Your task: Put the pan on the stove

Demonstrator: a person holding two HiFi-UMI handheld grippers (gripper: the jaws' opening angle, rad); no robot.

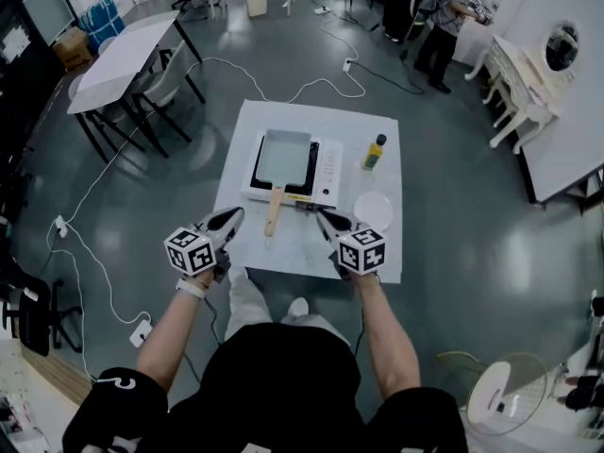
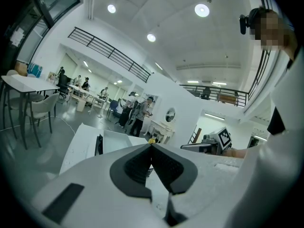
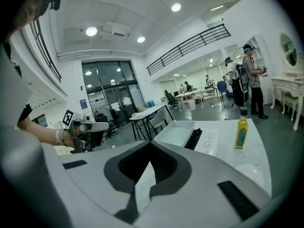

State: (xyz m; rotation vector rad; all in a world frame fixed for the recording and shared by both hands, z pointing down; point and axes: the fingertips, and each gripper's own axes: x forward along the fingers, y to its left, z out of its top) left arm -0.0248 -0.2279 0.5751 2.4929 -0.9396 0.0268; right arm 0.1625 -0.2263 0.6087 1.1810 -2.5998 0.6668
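At frame centre the pan (image 1: pixel 283 156) covers most of the stove (image 1: pixel 327 166); left gripper (image 1: pixel 234 216) and right gripper (image 1: pixel 323 217) fingers are clenched, empty

Ceiling lamps (image 3: pixel 91 31) are shining over a glossy grey floor (image 1: pixel 453 225), white cables (image 1: pixel 311 85) are trailing past a white desk (image 1: pixel 123 50), and a railing (image 3: pixel 190 44) is running along the balcony.

The head view looks from above the person's shoulders steeply down on the white table (image 1: pixel 302 253), which lies some way below. The left gripper view sits low, just behind its own jaws, and faces across the table toward the right gripper (image 2: pixel 185 147). The right gripper view sits low too and shows the left gripper (image 3: pixel 108 126); with the head view it shares the pan (image 3: pixel 178 133), the stove (image 3: pixel 209 141) and the bottle (image 3: pixel 242 133)
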